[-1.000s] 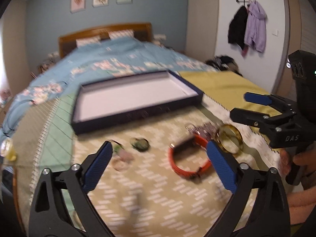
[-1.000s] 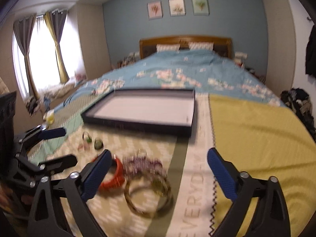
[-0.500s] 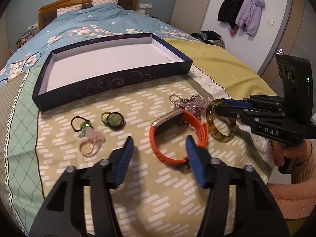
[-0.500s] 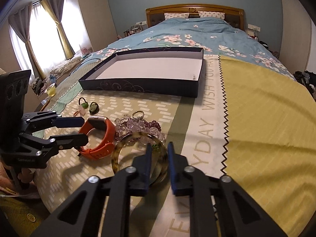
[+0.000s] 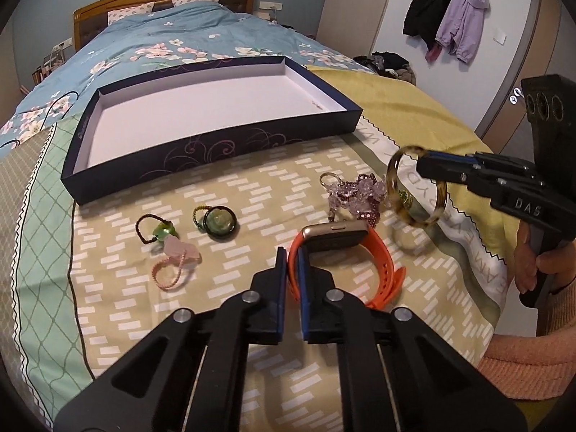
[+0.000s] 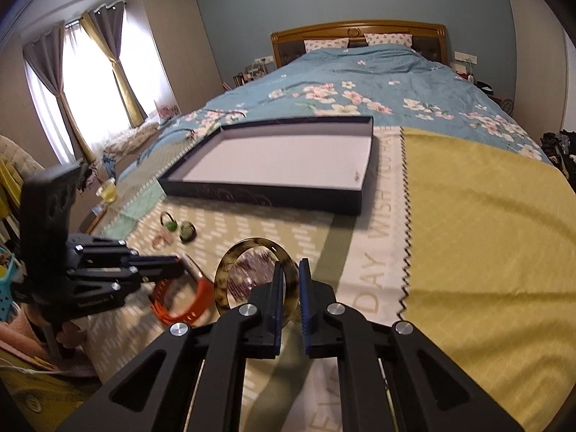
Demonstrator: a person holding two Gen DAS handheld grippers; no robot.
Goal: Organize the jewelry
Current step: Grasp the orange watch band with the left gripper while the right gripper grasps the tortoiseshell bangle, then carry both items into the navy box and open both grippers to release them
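**A:** What lies on the bed, left to right?

**B:** On the pale green patterned blanket (image 5: 223,280), at the left, lie a small brown cord loop with a green bead (image 5: 155,229), a pink cord loop with a pink stone (image 5: 172,262) and a dark ring-shaped green pendant (image 5: 219,221). Behind them sits a shallow dark-blue cardboard box with a white floor (image 5: 216,151), nothing in it yet.

**A:** And the tongs?

**B:** The left gripper (image 5: 292,270) is closed on the strap of an orange rubber-strapped watch (image 5: 345,252), which rests on the blanket. Next comes a tangle of lilac crystal beads (image 5: 354,194). Furthest right, the right gripper (image 6: 289,288) is pinched tight on the rim of a tortoiseshell bangle (image 6: 252,273), held clear of the blanket.

**A:** How should the carry go?

**B:** My judgement: lift the watch straight up, so the loose strap end doesn't drag the beads. Keep both grips firm, the bangle especially, since it is smooth and pinched only at the rim. Lower each piece over the box's near wall, well apart, before letting go.
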